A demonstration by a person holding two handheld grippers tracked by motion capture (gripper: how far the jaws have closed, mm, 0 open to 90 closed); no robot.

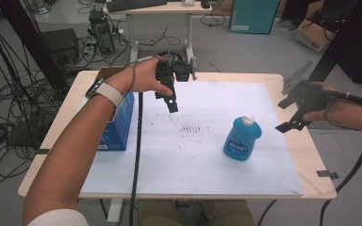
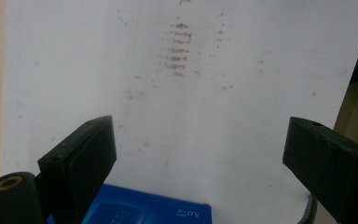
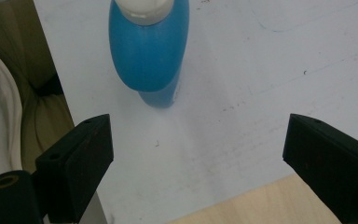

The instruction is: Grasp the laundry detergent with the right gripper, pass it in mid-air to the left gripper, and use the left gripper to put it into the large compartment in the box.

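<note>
Standing upright on the white board of the surface (image 1: 264,155), the blue plastic bottle with a white cap (image 1: 242,138) sits toward our right side, clear of both tools. We hold our right gripper (image 1: 296,112) just beside the bottle, off the board's right edge, its fingers spread wide with nothing between them. Our left gripper (image 1: 169,96) hangs above the board's far left part, near a blue cardboard box (image 1: 120,127), fingers likewise wide apart and empty.
</note>
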